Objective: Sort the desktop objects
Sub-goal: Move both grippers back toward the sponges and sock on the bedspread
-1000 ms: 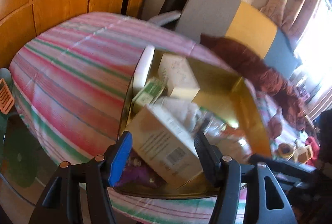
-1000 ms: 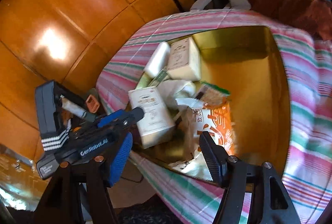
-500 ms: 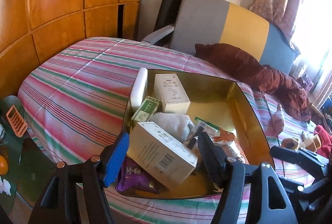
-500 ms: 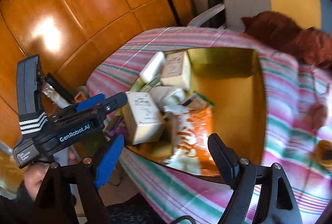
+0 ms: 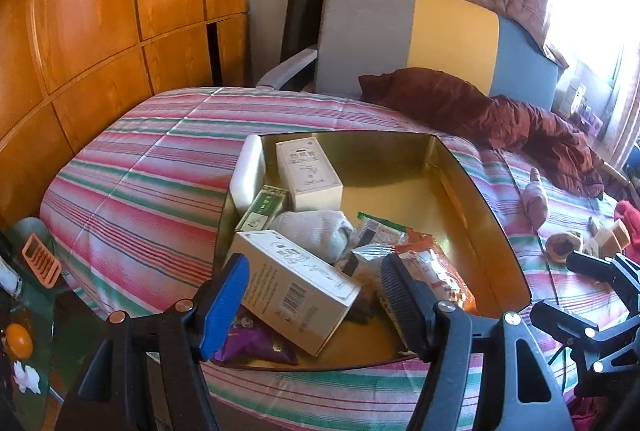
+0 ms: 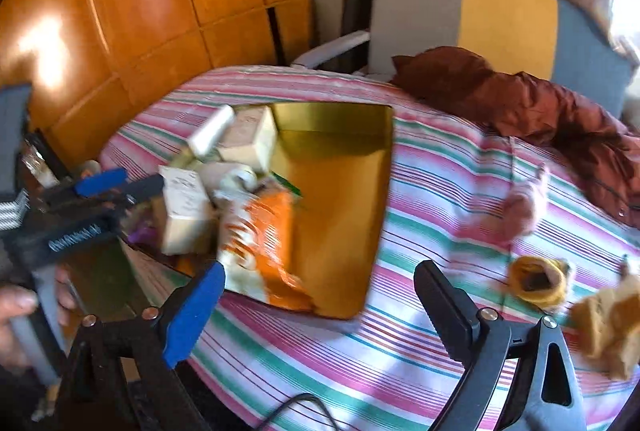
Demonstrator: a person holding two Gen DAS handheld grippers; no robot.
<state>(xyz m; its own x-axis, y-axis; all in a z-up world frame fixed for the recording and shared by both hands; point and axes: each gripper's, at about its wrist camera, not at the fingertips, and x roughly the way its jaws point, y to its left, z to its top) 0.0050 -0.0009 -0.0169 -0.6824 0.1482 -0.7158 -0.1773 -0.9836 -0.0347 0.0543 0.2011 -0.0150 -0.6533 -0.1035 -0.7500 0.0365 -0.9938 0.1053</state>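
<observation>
A gold tray (image 5: 472,191) on the striped cloth holds a barcoded white box (image 5: 296,287), a second white box (image 5: 308,171), a white case (image 5: 250,171), a green carton (image 5: 262,209), a white sock (image 5: 316,231), an orange packet (image 5: 436,271) and a purple packet (image 5: 256,339). My left gripper (image 5: 312,291) hovers open above the barcoded box without touching it. My right gripper (image 6: 320,311) hangs over the near corner of the tray (image 6: 340,191), its jaws opening wide with nothing between them. The orange packet (image 6: 268,243) lies just beyond its blue pad.
Loose on the cloth to the right lie a pink sock (image 6: 516,211), a yellow ring-shaped thing (image 6: 536,279) and a tan object (image 6: 608,323). A rust jacket (image 5: 500,115) and a chair (image 5: 440,27) stand behind. A glass side table with an orange rack (image 5: 40,263) sits left.
Both grippers have drawn back from the tray and up a little. The right gripper's jaws have spread much wider and its view has swung right toward the loose items.
</observation>
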